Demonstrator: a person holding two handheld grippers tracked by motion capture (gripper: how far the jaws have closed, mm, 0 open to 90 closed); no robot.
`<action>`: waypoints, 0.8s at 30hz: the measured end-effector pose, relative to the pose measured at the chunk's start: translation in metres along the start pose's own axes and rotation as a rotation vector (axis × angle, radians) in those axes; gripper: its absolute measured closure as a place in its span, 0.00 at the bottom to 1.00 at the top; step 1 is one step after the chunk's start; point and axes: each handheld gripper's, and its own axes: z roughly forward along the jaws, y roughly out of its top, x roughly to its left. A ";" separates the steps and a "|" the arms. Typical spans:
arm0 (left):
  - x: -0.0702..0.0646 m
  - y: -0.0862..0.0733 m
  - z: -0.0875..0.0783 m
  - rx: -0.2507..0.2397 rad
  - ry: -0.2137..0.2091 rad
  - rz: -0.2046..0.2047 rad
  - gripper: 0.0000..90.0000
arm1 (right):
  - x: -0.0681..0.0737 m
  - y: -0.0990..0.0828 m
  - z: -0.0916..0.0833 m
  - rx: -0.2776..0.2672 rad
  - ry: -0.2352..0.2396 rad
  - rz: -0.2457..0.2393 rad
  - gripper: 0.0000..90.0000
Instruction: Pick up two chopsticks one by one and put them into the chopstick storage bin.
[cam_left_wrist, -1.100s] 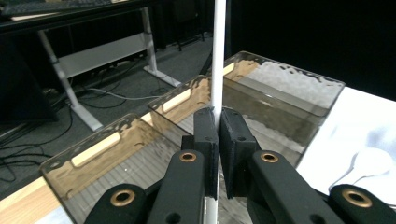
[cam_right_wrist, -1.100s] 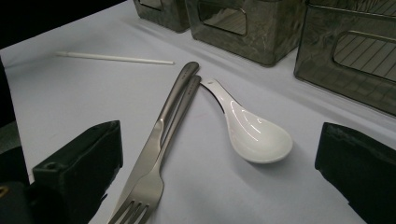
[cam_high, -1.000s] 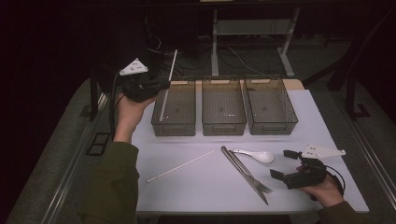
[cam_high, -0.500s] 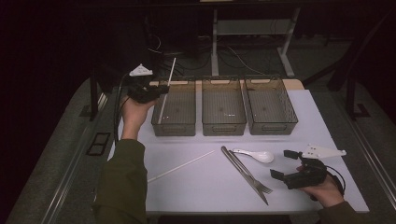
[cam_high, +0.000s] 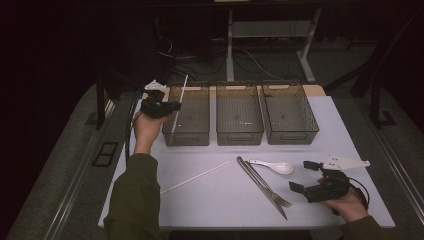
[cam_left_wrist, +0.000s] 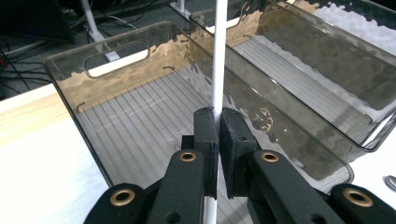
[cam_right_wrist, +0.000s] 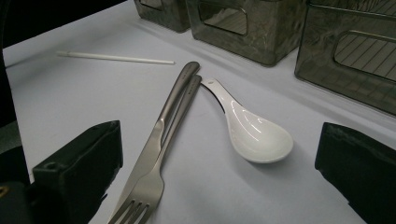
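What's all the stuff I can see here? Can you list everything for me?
Held chopstick: one, white, clamped upright over the left bin.
Loose chopstick: one, white, flat on the table in front of the bins.
Bins: three, smoky see-through, side by side at the table's far edge.
Knife: one, steel, lying beside the fork.
Fork: one, steel, touching the knife.
Spoon: one, white, right of the knife.
Table: one, white top.
Left gripper: black, shut on the held chopstick.
Right gripper: black, jaws wide open, near the cutlery.

Knife (cam_high: 260, 186), fork (cam_high: 272, 190) and spoon (cam_high: 274, 166) lie together.
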 end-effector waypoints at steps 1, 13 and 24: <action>-0.001 -0.001 0.002 -0.003 0.002 -0.008 0.94 | 0.000 0.000 0.000 0.000 0.000 0.001 0.01; 0.002 -0.003 0.027 0.009 0.032 -0.045 0.94 | 0.000 0.000 -0.001 -0.005 0.003 0.006 0.01; -0.003 -0.005 0.042 0.035 0.046 -0.048 0.93 | -0.001 0.000 -0.002 -0.009 0.007 0.005 0.01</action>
